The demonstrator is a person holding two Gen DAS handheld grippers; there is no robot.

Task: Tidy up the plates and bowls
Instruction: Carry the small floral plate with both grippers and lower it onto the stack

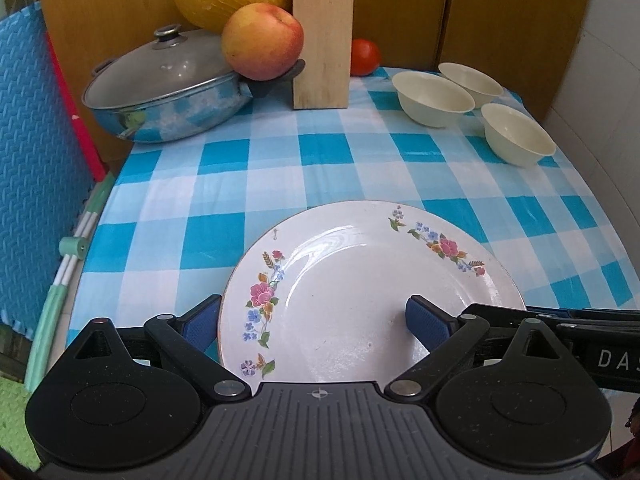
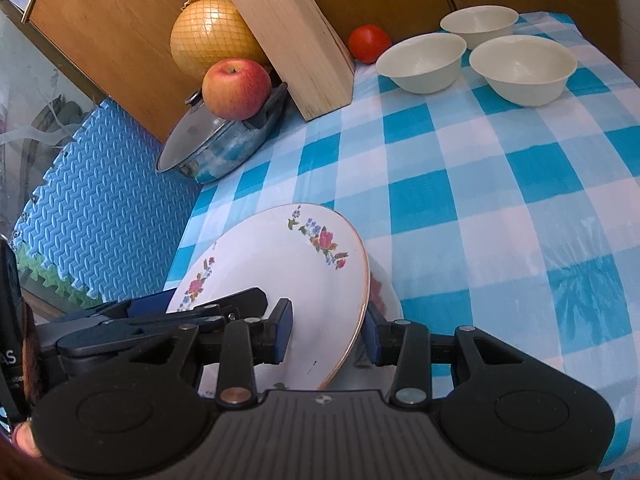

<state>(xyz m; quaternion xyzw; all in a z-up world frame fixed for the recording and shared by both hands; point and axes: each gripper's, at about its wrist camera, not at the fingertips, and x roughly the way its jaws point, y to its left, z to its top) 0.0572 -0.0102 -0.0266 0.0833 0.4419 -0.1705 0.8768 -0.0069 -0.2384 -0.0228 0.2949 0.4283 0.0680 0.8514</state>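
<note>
Two sets of tongs lift a flowered plate over the checked tablecloth. Keep both grips level with each other and move them as one, so the plate does not twist or slide off a pad. Carry it low, then lower it flat and let go only once it rests.

The left gripper straddles the near left rim, one blue pad on the plate's face and the other outside the edge. Whether it truly pinches, you cannot tell from here.

The right gripper is clamped on the plate's gold-lined edge, which runs tilted between its pads. A second plate seems to lie just beneath.

Three cream bowls wait well apart at the far corner, beside a tomato.
</note>
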